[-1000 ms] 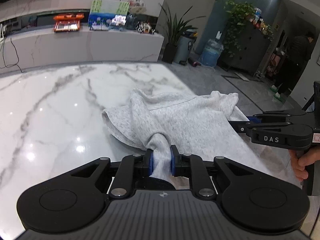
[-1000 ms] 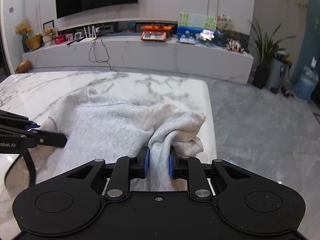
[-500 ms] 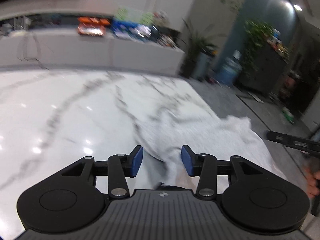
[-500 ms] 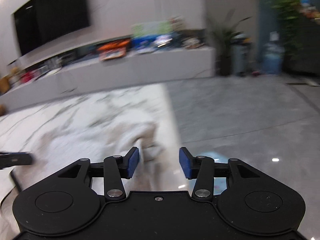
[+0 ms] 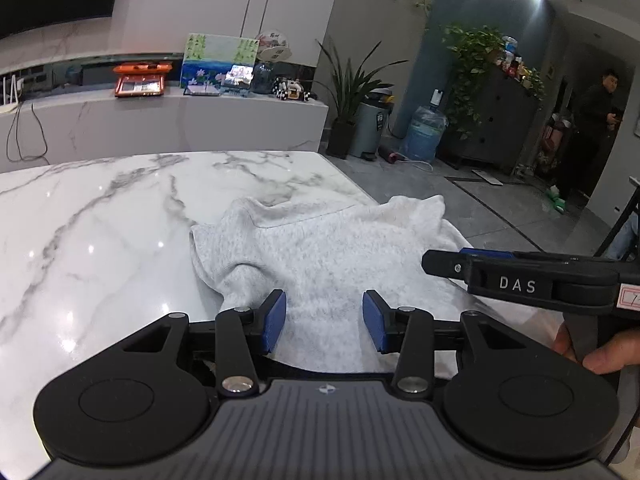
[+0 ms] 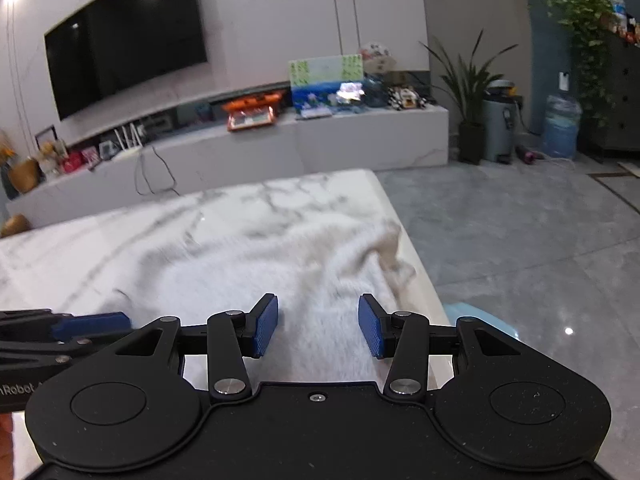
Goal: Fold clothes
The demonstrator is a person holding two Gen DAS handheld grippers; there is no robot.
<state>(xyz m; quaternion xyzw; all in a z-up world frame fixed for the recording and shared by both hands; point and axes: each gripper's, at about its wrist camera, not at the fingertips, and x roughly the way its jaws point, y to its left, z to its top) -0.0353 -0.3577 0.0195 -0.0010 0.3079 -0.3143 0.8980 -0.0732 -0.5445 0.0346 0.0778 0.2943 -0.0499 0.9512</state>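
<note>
A light grey sweatshirt (image 5: 320, 248) lies crumpled on the white marble table (image 5: 100, 220), near its right edge. My left gripper (image 5: 325, 320) is open just above the garment's near hem, and its blue pads press on nothing. The right gripper (image 5: 440, 260) reaches in from the right over the cloth, held by a hand (image 5: 600, 356). In the right wrist view the sweatshirt (image 6: 260, 272) looks blurred on the table (image 6: 280, 196). My right gripper (image 6: 318, 330) is open above it with nothing gripped. The left gripper (image 6: 124, 330) shows at the left edge.
The table's right edge (image 6: 416, 264) drops to a grey tiled floor, with a light blue object (image 6: 480, 320) below it. A long white bench (image 5: 160, 128) with boxes stands behind the table. A person (image 5: 596, 120) stands in a doorway at far right.
Both grippers were shut on bunched folds of the sweatshirt; both have let go and now stand open. The cloth has dropped back onto the table and lies flatter.
</note>
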